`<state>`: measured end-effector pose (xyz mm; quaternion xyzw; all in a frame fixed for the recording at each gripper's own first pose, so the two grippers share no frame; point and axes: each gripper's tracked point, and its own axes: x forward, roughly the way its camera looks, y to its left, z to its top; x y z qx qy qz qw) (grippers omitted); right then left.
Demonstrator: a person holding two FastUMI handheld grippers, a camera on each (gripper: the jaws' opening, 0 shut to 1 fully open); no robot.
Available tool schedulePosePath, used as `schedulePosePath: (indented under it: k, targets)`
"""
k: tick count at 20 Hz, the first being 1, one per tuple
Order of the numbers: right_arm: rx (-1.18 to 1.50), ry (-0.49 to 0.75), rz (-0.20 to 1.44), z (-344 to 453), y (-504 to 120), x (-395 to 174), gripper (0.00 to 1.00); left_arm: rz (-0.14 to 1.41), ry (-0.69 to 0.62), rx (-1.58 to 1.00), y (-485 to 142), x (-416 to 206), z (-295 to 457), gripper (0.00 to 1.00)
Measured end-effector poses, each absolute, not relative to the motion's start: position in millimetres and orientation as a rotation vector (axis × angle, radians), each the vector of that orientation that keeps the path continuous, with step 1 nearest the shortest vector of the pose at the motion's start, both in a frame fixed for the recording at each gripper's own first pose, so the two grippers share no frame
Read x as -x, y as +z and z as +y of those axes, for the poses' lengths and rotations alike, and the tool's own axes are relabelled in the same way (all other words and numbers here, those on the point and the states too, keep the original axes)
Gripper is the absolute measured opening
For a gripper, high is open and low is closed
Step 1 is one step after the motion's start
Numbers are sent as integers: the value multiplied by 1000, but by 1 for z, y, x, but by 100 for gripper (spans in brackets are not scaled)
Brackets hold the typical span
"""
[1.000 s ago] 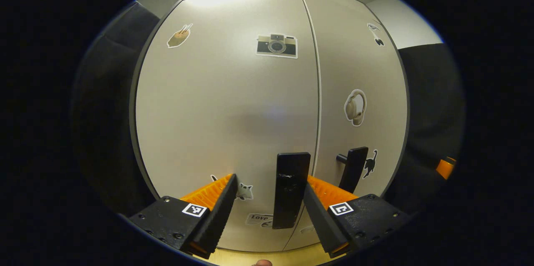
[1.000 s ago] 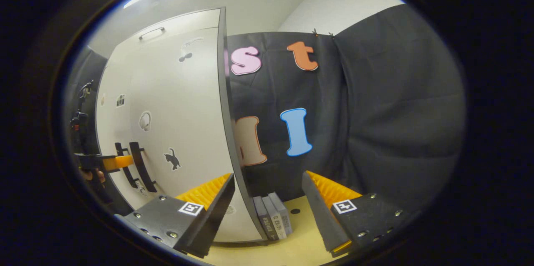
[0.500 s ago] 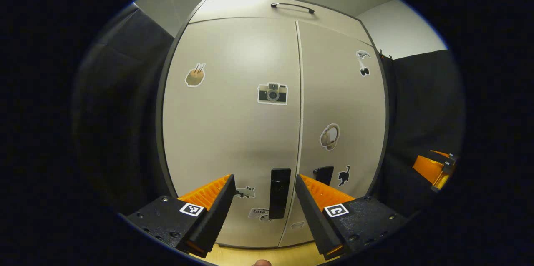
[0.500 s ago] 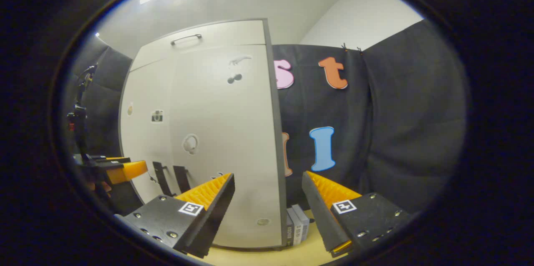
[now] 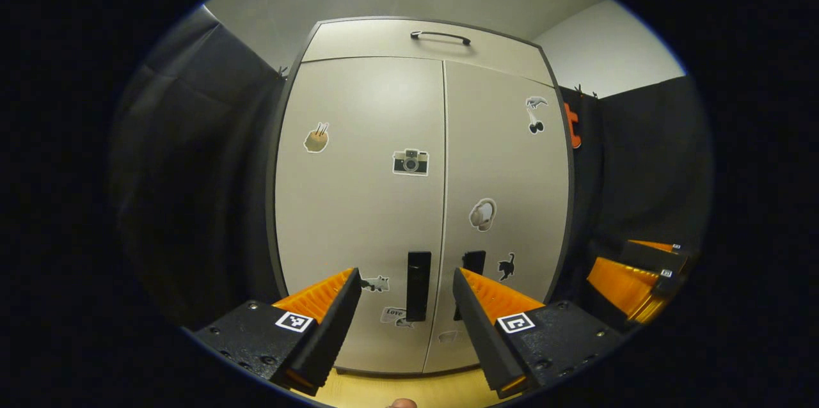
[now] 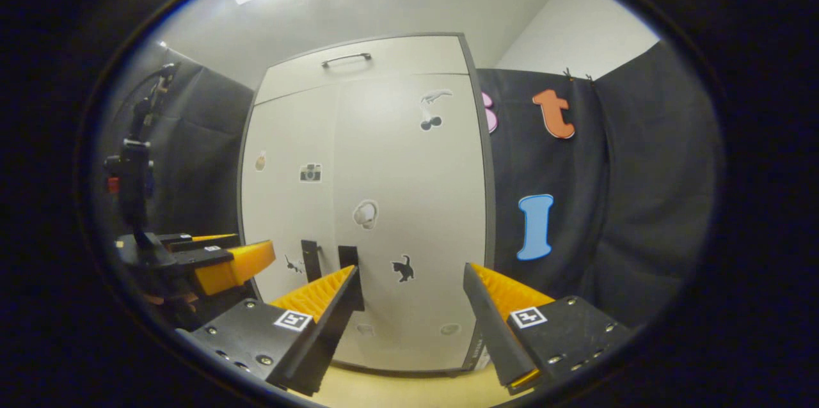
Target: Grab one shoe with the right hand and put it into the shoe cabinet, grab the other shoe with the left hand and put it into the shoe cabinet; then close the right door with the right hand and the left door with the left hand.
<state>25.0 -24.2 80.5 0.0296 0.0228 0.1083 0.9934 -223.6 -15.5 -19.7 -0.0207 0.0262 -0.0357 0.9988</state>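
Note:
The pale shoe cabinet (image 5: 358, 203) stands straight ahead in the left gripper view with both doors flush and closed. Its two black handles (image 5: 418, 283) sit side by side near the centre seam. My left gripper (image 5: 403, 312) is open and holds nothing, some way back from the left handle. In the right gripper view the cabinet (image 6: 397, 158) is seen from the right, and my right gripper (image 6: 413, 312) is open and holds nothing, short of the right door (image 6: 422, 216). The left gripper (image 6: 217, 261) appears at far left there; the right gripper (image 5: 633, 274) at far right in the left gripper view.
A top drawer with a bar handle (image 5: 440, 36) sits above the doors. Black cloth wall (image 6: 608, 203) surrounds the cabinet on both sides. A camera stand (image 6: 134, 171) rises at the left. Light wooden floor (image 5: 397, 389) lies below the cabinet.
Both grippers have pulled back from the cabinet, which looks smaller now. The right gripper view has swung left, so the door front is seen more squarely.

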Motion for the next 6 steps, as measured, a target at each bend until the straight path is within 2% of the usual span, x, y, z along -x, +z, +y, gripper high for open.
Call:
schedulePosePath:
  k: [6]
  targets:
    - [-76, 217, 46, -39, 82, -16, 95, 48, -54, 30, -19, 237, -21, 89]
